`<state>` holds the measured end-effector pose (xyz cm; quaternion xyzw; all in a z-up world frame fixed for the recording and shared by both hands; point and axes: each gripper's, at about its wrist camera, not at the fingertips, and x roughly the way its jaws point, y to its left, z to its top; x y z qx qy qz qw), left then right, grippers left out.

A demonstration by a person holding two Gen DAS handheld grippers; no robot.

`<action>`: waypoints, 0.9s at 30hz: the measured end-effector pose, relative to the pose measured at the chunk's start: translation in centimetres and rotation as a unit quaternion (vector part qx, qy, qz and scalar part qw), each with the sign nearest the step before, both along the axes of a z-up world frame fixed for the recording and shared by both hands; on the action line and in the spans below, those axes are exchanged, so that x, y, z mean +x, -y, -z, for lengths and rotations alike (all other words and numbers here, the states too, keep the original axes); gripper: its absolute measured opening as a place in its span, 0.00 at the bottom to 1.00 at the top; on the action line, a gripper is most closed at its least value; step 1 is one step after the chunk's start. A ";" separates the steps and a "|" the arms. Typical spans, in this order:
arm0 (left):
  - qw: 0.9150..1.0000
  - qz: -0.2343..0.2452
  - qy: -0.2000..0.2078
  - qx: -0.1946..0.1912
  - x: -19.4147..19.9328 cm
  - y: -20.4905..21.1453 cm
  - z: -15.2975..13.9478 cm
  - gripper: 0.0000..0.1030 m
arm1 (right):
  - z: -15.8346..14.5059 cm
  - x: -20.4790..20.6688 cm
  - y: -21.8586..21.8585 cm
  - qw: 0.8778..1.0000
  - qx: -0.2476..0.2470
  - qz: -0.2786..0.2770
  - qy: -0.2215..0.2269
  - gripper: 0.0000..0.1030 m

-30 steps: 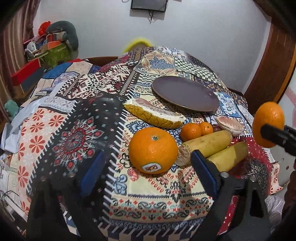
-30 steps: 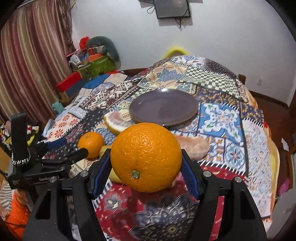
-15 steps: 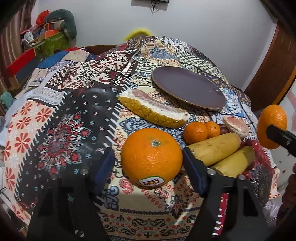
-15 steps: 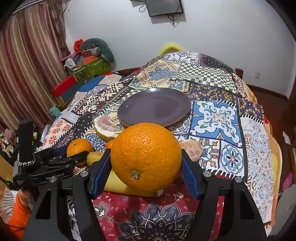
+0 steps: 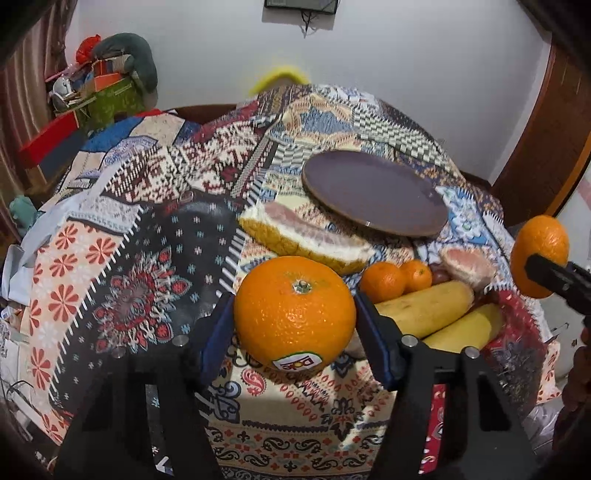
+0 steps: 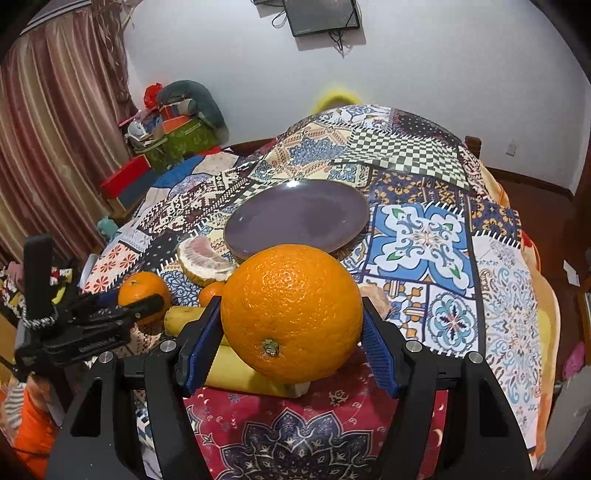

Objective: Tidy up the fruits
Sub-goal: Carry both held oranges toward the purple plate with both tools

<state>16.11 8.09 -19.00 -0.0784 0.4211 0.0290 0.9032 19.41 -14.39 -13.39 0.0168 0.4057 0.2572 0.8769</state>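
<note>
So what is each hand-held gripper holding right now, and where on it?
Each holds a large orange across its middle. The left hand-held gripper grips the stickered orange; the right hand-held gripper grips the other orange.

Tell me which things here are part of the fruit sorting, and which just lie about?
Job: stickered orange, second orange, plate, bananas, mandarins, pomelo pieces.
Lying about: boxes, curtain, wall screen.
</note>
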 end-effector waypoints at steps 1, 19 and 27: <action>1.000 -0.001 0.004 0.001 0.0 0.0 -0.3 0.62 | -0.1 0.0 0.1 1.000 -0.001 0.001 0.002 0.65; 0.996 0.006 0.084 -0.003 2.5 1.2 -6.8 0.62 | -3.4 2.3 1.1 0.998 0.020 0.019 0.054 0.65; 0.994 0.014 0.106 -0.005 5.2 1.7 -8.4 0.62 | -4.7 4.8 0.9 0.996 0.024 0.029 0.083 0.65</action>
